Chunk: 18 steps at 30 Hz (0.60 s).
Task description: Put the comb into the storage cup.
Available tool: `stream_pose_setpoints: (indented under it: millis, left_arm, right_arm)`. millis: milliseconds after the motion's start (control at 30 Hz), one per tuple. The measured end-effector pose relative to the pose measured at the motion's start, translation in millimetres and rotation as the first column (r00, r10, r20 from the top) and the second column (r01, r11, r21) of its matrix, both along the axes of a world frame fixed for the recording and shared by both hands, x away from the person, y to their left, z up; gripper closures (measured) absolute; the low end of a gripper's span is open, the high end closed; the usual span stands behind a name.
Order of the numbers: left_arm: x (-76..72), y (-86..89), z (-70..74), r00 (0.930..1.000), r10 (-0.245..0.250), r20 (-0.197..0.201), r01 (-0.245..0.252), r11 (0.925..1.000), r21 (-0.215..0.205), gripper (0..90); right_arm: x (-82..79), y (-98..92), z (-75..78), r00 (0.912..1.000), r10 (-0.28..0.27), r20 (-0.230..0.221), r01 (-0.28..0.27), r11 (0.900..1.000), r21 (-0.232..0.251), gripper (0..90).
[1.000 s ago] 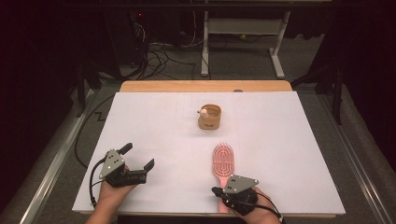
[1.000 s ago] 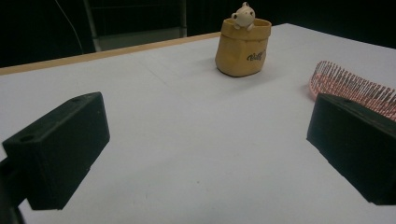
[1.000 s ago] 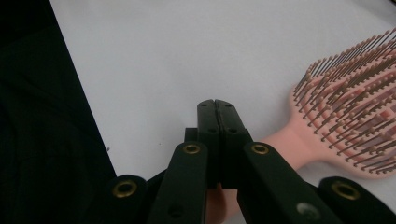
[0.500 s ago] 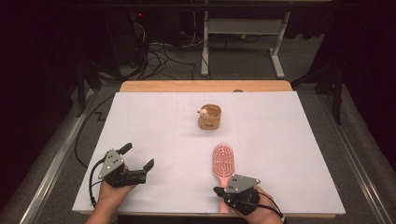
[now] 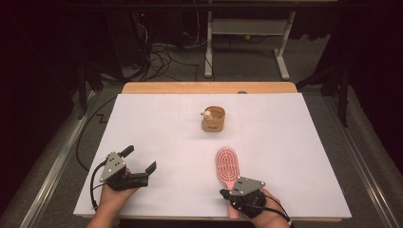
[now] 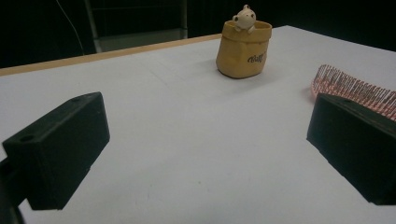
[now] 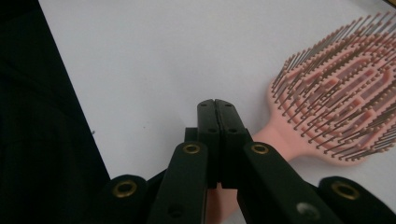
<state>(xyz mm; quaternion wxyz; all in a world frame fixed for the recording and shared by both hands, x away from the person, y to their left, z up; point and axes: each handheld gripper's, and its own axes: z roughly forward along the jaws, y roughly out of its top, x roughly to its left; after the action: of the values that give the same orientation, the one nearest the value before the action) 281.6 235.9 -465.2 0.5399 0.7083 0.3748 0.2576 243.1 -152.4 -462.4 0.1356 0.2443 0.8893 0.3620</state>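
Note:
A pink hairbrush (image 5: 227, 164) lies bristles up on the white sheet, its handle toward the front edge. My right gripper (image 5: 224, 193) sits at that handle; in the right gripper view its jaws (image 7: 215, 105) are shut flat together over the handle of the brush (image 7: 336, 112), with nothing between them. A tan cup (image 5: 213, 118) with a small figure on its rim stands mid-table. My left gripper (image 5: 139, 159) rests open at the front left. In the left gripper view its jaws (image 6: 205, 135) stand wide apart and empty, facing the cup (image 6: 243, 46), and the brush's bristles (image 6: 355, 86) show at the right.
The white sheet (image 5: 294, 156) covers a wooden table whose far edge (image 5: 209, 87) shows. Beyond it are floor cables (image 5: 161, 57) and the legs of a desk (image 5: 247, 42). Dark floor surrounds the table.

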Motion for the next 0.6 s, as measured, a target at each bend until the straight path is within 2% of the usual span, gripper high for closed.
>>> stream_pose_setpoints:
  millis: [33, 100, 433, 600]
  left_arm:
    - [0.0, 0.2, 0.1, 1.0, 0.0, 0.0, 0.0, 1.0, 0.0, 0.0]
    - [0.0, 0.3, 0.1, 1.0, 0.0, 0.0, 0.0, 1.0, -0.001, 0.0]
    - [0.0, 0.6, 0.3, 1.0, 0.0, 0.001, 0.0, 1.0, -0.005, 0.0]
    - [0.0, 0.9, 0.4, 1.0, 0.001, 0.002, -0.001, 1.0, -0.006, 0.0]
  right_arm:
    - [0.5, -1.2, -0.6, 1.0, 0.0, 0.005, 0.001, 1.0, -0.018, 90.0]
    - [1.0, -3.0, -0.6, 1.0, -0.004, 0.0, 0.004, 1.0, -0.025, 90.0]
    - [5.9, -18.2, 1.8, 0.9993, -0.038, -0.002, 0.038, 0.999, -0.013, 90.0]
    - [6.7, -21.7, 2.0, 0.999, -0.045, -0.001, 0.045, 0.999, -0.027, 90.0]
